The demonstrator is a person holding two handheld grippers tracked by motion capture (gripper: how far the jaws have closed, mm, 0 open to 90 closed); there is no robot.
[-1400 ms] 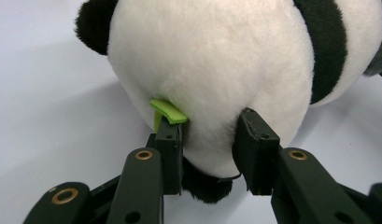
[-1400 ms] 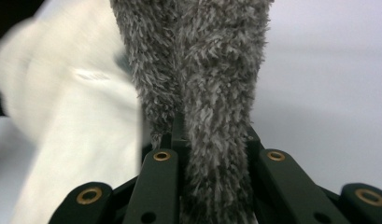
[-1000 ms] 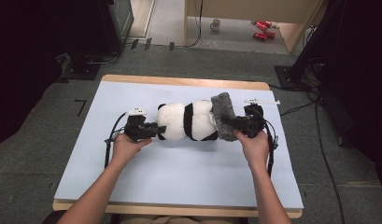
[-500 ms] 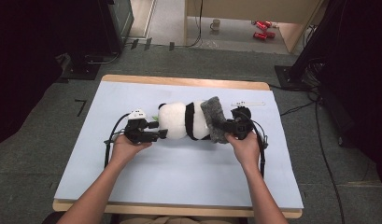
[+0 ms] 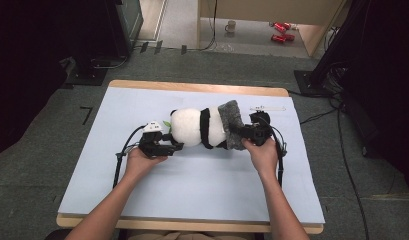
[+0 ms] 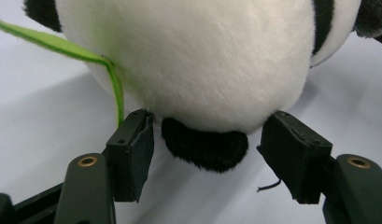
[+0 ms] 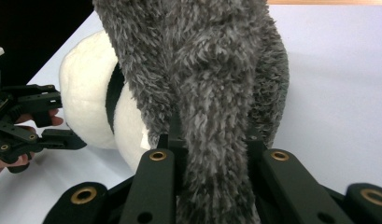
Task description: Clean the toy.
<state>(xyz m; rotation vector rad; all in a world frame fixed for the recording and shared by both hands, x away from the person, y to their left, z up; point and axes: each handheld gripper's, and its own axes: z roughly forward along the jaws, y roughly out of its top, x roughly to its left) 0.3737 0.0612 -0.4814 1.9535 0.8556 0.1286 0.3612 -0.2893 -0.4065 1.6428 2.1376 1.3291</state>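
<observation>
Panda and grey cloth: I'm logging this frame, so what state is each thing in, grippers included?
Panda: lying on its side on the table, not gripped.
Grey cloth: over the panda's end, pinched.
Left gripper: jaws have just been opening, now apart around the panda's black patch.
Right gripper: shut on the grey cloth.

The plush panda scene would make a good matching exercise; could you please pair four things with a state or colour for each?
Things:
1. left tongs
2. right tongs
3. felt leaf
4. table cover

States or colours:
A. pale blue
B. clamped on the grey fuzzy cloth
C. green
D. open, either side of the plush panda's black patch; jaws have just been opening

Pairs: 1-D, 2-B, 3-C, 4-A
</observation>
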